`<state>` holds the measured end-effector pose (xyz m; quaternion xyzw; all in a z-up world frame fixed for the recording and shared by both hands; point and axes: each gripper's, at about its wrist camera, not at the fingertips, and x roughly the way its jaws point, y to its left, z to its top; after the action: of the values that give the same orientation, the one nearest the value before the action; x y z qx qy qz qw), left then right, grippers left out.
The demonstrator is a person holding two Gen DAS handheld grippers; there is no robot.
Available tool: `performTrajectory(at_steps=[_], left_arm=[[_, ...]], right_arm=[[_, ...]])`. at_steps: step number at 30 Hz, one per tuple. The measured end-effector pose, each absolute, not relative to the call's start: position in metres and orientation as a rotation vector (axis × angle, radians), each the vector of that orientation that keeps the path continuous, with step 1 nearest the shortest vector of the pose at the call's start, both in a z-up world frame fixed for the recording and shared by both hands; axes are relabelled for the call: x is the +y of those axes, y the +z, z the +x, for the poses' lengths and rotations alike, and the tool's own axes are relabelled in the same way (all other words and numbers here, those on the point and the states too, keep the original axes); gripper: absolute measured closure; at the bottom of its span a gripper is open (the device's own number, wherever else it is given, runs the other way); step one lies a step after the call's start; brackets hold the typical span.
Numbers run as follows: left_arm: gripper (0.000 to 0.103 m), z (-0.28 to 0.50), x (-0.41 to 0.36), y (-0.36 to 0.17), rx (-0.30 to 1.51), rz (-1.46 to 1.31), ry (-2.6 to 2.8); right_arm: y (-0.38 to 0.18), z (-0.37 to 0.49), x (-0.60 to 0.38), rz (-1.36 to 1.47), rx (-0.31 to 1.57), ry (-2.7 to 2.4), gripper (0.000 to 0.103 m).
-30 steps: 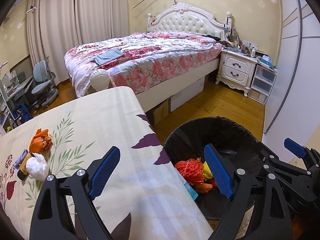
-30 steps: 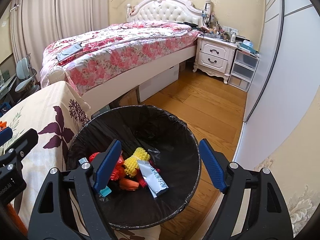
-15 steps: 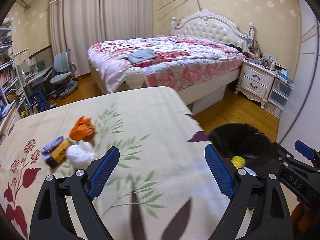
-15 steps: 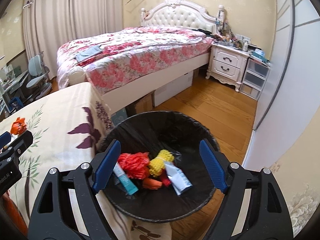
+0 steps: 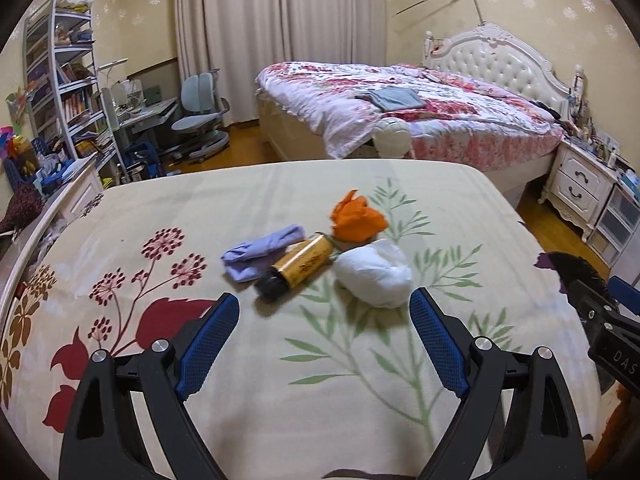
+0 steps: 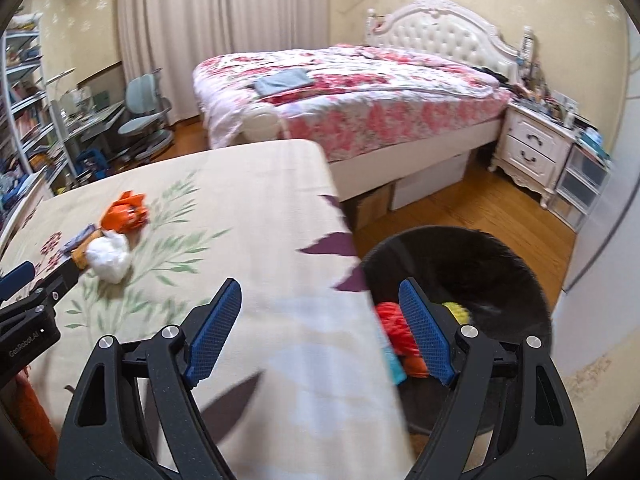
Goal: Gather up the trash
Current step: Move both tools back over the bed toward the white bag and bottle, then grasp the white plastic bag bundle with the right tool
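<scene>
The left gripper (image 5: 324, 344) is nearer to the trash, its fingers wide apart and empty. The white wad (image 5: 374, 276) lies just ahead, toward its right finger — the gold tube (image 5: 298, 270) points diagonally. The right gripper (image 6: 320, 330), also spread and empty, hangs over the table edge beside the bin (image 6: 516, 264).

Empty left gripper (image 5: 324, 338) near white wad (image 5: 374, 276) on tablecloth (image 5: 280, 400)

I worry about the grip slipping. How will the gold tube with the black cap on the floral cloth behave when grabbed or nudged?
The gold tube lies on its side and looks round, so a nudge would probably roll it. Its glossy skin may slip between the jaws. It touches the white wad, which might shift too.
</scene>
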<state>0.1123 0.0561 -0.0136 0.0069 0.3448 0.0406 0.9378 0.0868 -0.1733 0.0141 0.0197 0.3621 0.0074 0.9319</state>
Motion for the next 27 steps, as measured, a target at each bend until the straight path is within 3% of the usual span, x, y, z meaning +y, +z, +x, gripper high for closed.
performTrajectory(at_steps=[12,22,24,27], left_arm=[[0.016,0.111,0.137,-0.024,0.743,-0.041,0.233],[0.016,0.114,0.16,-0.029,0.761,-0.071,0.25],[0.016,0.115,0.159,-0.03,0.762,-0.067,0.244],[0.016,0.117,0.155,-0.03,0.765,-0.063,0.231]], right_arm=[[0.011,0.106,-0.073,-0.034,0.768,0.212,0.024],[0.001,0.131,-0.023,-0.088,0.802,0.275,0.026],[-0.001,0.135,-0.018,-0.091,0.815,0.279,0.029],[-0.007,0.139,-0.015,-0.097,0.844,0.288,0.045]])
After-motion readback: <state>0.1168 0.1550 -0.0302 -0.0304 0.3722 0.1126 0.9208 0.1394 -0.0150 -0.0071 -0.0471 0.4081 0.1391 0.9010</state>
